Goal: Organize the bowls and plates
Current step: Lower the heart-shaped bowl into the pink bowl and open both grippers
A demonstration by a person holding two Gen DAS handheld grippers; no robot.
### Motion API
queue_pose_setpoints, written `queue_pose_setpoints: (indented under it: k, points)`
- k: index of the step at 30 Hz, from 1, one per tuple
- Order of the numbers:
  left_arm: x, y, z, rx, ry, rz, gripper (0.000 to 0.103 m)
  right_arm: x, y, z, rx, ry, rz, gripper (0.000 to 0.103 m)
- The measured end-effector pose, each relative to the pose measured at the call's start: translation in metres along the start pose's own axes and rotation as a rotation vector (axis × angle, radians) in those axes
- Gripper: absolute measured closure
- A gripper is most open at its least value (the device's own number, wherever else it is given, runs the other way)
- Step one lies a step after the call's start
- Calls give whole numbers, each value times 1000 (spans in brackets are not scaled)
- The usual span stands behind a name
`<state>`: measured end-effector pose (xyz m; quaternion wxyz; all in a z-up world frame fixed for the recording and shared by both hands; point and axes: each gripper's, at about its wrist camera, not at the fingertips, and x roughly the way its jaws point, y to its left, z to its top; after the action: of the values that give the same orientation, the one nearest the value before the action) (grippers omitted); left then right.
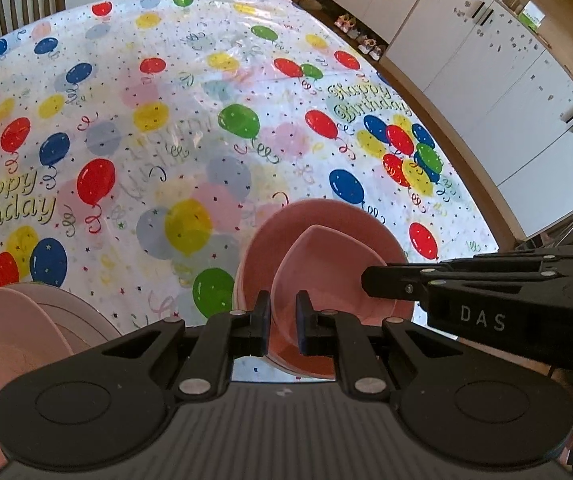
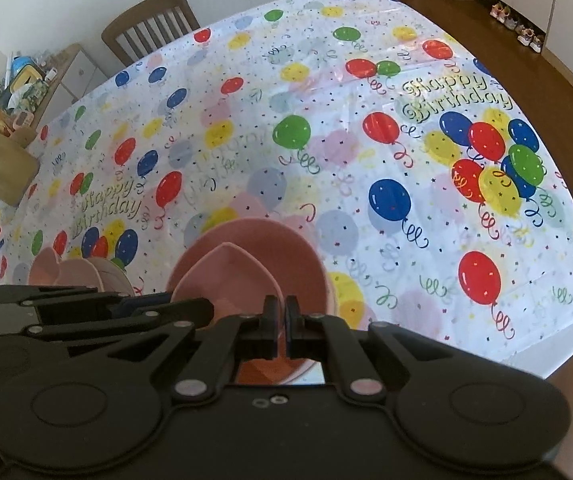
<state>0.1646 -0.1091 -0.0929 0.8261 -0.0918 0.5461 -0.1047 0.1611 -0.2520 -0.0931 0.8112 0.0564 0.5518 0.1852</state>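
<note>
Together, left gripper (image 1: pixel 282 322) and right gripper (image 2: pixel 281 320) both clamped on small pink bowl's (image 1: pixel 318 264) rim, inside larger pink bowl (image 1: pixel 282 236), plates (image 1: pixel 26 320) at nine o'clock, balloon tablecloth (image 1: pixel 166 120)

We are gripping the small pink bowl (image 1: pixel 318 264) with our left gripper (image 1: pixel 282 322) and right gripper (image 1: pixel 368 280), holding it over the larger pink bowl (image 1: pixel 262 248) on the balloon tablecloth (image 1: pixel 166 120).

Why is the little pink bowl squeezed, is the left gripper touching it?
Touching. In the left wrist view the left hand-held gripper has its two pads pressed on either side of the small pink bowl's rim, with no gap showing.
</note>
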Motion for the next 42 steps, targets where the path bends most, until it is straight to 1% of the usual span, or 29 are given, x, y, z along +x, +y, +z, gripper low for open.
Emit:
queue_pose_setpoints:
  k: [9, 15, 19, 24, 30, 33, 38, 42]
  points:
    - [12, -3, 3, 6, 25, 13, 91, 6, -1, 0, -25, 13, -23, 100]
    - [16, -4, 7, 20, 36, 20, 91, 9, -1, 1, -25, 14, -30, 95]
    - [17, -5, 7, 21, 44, 20, 91, 8, 1, 2, -27, 15, -27, 89]
    - [16, -5, 7, 24, 42, 29, 91, 5, 2, 2, -30, 16, -32, 88]
    - [12, -3, 5, 19, 47, 34, 90, -3, 6, 2, -39, 2, -29, 80]
    - [5, -3, 3, 21, 36, 25, 90, -8, 7, 1, -40, -9, -28, 77]
    - [-9, -3, 0, 32, 5, 9, 90, -20, 10, -1, -43, -39, -16, 69]
    - [-21, -3, -4, 38, -22, -3, 90, -31, 13, -3, -53, -69, -11, 64]
